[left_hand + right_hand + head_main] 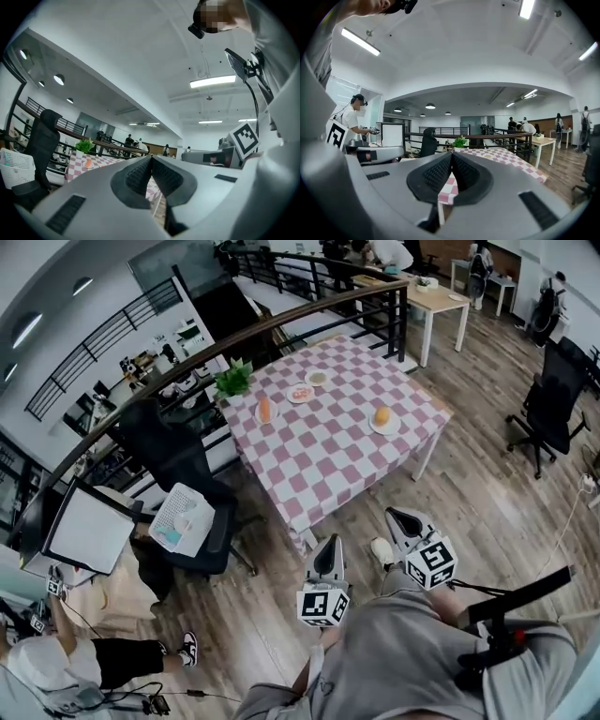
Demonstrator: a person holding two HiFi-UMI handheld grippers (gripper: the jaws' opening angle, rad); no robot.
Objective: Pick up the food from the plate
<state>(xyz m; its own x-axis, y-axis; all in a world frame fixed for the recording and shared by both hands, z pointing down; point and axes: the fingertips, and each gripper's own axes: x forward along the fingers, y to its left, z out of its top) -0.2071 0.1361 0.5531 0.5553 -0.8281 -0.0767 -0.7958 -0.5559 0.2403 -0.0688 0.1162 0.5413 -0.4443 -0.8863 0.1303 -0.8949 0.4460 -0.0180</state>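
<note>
In the head view, the food on the checked surface (328, 456) is too small to be named; only colour can be told: an orange piece (264, 410), a round orange piece (382, 415), a reddish helping (300, 393) and a pale helping (317, 378), all at upper centre; the person in grey (403, 662) is cut off by the bottom edge, and a second person (47, 667) by the lower left corner; in the left gripper view, most of the surface is hidden behind the left claw (151, 157), and the orange food at centre left is too small to be identified; in the right gripper view, the near part of the surface is covered by the right claw (452, 154), and what lies on it is too small to be told.
</note>
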